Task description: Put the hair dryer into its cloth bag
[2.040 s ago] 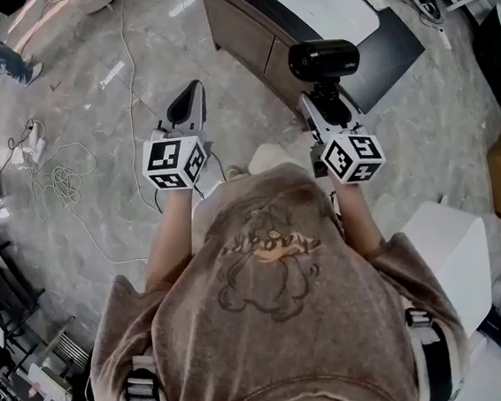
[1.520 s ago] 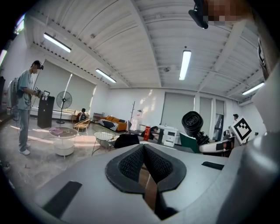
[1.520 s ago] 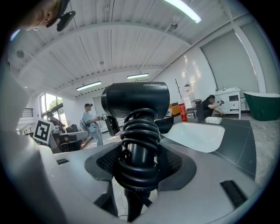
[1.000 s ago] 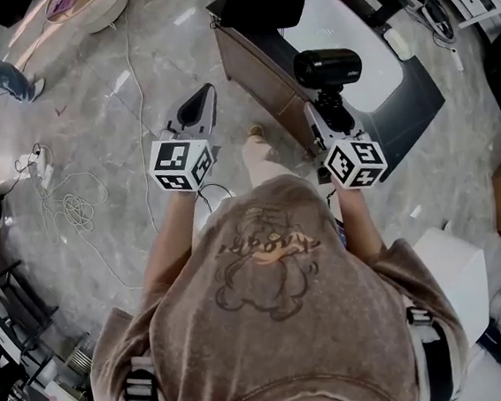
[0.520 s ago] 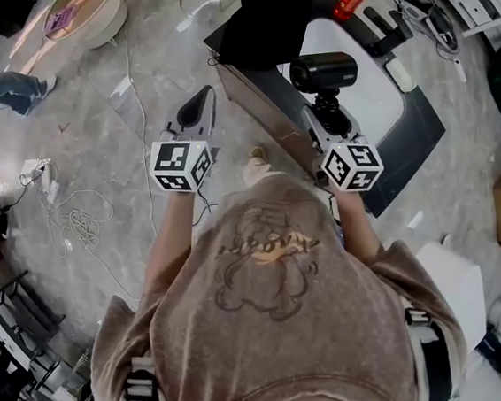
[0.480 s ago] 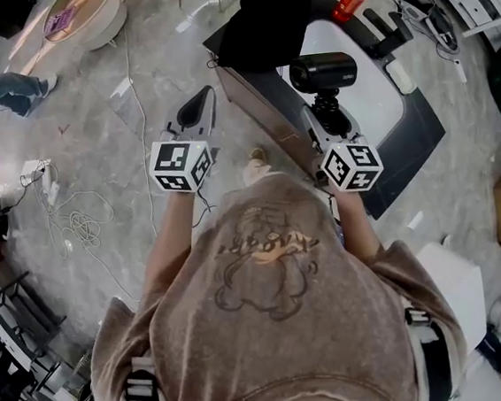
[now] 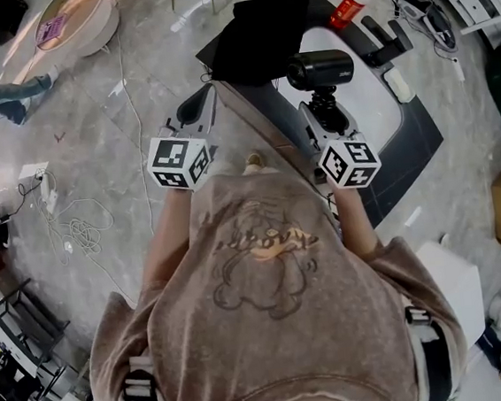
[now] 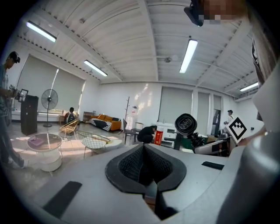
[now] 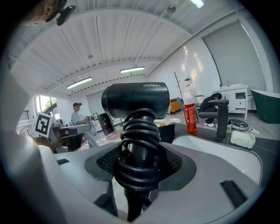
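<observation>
The right gripper [image 9: 139, 173] has its jaws spread wide and closed round the handle of the black hair dryer [image 9: 135, 99]. The dryer's black cord is wound in coils about that handle. The dryer stands upright over the near rim of the white oval sink basin [image 7: 366, 94]. Pale lettering on its barrel is too small to read surely.

Left of the basin, off the edge of the dark bench [image 7: 421, 133], the left gripper [image 8: 146, 168] has its jaws fully together, with nothing between them.

Behind the basin stand a black faucet [image 7: 383, 37] and a red bottle with a white cap [image 7: 347, 5]. A small white lump [image 7: 399, 86] lies to the basin's right.

The black cloth bag [image 7: 256, 39] lies slumped on the bench corner, beyond the basin and to its left. What it holds cannot be seen.

Further left, a white cable [image 7: 76, 231] trails over the grey marble floor [image 7: 102, 139].
</observation>
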A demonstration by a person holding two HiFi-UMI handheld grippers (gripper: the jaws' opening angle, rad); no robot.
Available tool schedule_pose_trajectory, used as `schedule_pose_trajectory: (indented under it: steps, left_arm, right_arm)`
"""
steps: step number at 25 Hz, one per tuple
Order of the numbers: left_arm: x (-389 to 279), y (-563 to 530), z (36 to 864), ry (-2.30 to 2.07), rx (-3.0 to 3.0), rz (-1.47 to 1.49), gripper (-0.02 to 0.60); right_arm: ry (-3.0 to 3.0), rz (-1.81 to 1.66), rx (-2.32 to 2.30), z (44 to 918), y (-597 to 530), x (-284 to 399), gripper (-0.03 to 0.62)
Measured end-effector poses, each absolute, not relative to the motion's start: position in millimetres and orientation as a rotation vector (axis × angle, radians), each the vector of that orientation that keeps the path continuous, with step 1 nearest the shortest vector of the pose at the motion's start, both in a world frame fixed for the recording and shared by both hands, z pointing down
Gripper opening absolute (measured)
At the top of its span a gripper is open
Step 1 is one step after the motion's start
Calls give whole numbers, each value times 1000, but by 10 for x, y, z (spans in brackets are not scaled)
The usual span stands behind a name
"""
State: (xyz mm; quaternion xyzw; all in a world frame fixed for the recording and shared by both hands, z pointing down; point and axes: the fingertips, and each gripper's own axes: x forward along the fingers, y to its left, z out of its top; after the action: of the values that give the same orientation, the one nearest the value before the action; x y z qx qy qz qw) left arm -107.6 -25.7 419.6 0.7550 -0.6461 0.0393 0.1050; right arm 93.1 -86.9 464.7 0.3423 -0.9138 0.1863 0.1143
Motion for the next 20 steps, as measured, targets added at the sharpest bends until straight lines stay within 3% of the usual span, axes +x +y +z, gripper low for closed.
schedule_pose_trajectory:
  steps: [20]
  left_arm:
    - [-1241, -874, 4368, -1610, 2380, 176, 29]
  right_arm:
    - [-2652, 630, 1105, 4680, -1063, 622, 242]
